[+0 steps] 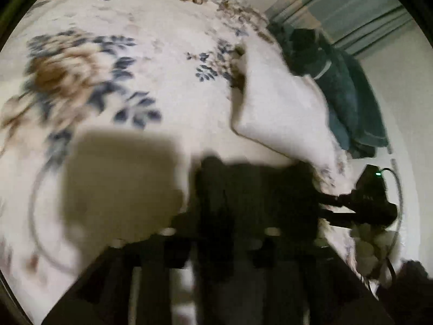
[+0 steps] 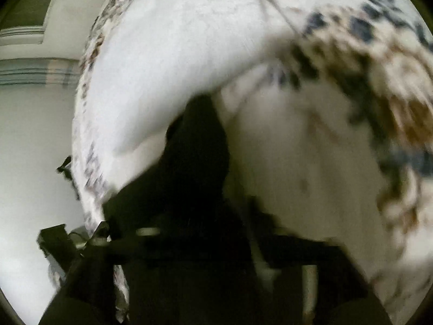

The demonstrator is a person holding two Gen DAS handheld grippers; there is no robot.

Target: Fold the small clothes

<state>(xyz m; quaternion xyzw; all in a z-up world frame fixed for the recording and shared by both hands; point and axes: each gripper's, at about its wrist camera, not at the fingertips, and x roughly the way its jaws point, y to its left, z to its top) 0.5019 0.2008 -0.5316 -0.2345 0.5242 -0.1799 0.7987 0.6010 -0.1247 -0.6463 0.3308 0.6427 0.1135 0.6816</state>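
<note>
Floral bed (image 1: 151, 62), perhaps teal clothes (image 1: 343, 89).

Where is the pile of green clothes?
In the left wrist view, the pile of green clothes sits at the upper right, by the edge of the flowered blanket and below the striped curtain.

Both wrist views look steeply down, close over the same floral bedspread (image 1: 167, 62).
</note>
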